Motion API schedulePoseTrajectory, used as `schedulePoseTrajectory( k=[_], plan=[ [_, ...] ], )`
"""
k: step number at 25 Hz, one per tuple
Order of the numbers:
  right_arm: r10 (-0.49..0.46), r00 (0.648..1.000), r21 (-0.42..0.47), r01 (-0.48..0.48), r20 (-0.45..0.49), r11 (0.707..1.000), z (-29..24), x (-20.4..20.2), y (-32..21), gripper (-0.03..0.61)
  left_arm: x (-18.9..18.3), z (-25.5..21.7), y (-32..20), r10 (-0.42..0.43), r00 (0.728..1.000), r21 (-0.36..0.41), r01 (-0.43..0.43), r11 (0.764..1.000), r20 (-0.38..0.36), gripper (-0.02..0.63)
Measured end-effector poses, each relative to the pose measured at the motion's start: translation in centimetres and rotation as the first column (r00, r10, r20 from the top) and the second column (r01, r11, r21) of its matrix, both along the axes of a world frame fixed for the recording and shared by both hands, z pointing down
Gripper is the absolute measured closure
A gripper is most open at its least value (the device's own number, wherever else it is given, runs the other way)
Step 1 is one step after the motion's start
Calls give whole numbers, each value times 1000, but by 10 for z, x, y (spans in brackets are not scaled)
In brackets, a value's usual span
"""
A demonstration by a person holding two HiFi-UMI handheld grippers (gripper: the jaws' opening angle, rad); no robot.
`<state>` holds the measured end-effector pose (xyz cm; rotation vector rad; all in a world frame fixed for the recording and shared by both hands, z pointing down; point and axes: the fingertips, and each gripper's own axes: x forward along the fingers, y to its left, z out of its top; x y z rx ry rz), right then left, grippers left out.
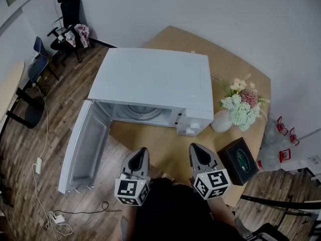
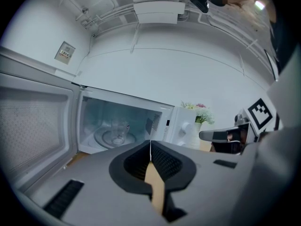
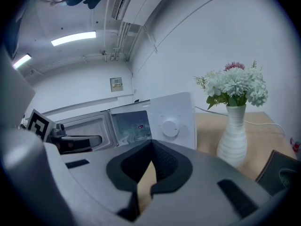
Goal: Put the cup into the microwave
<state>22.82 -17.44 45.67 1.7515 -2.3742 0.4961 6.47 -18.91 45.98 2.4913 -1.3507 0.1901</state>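
A white microwave (image 1: 150,79) stands on the wooden table (image 1: 165,144) with its door (image 1: 85,144) swung wide open to the left. In the left gripper view a clear glass cup (image 2: 117,132) stands upright on the turntable inside the cavity. The right gripper view shows only a faint glassy shape there. My left gripper (image 1: 142,149) (image 2: 150,142) hangs in front of the open cavity, shut and empty. My right gripper (image 1: 196,147) (image 3: 151,142) is beside it, facing the control panel (image 3: 171,124), also shut and holding nothing. Both are well clear of the microwave.
A white vase of flowers (image 1: 243,104) stands right of the microwave, with a black box (image 1: 241,159) at the table's near right corner. The open door juts out past the table's left edge. Office chairs (image 1: 67,19) and floor cables (image 1: 42,185) lie to the left.
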Motion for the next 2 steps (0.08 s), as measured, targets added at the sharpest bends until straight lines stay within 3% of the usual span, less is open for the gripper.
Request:
schedulePoseTrajectory(
  k=[2],
  plan=[
    [-1,1000,-3,1,1,1000,0,0,0,588,1,0,-1,3,1000,0,-3,1000,0,607]
  ],
)
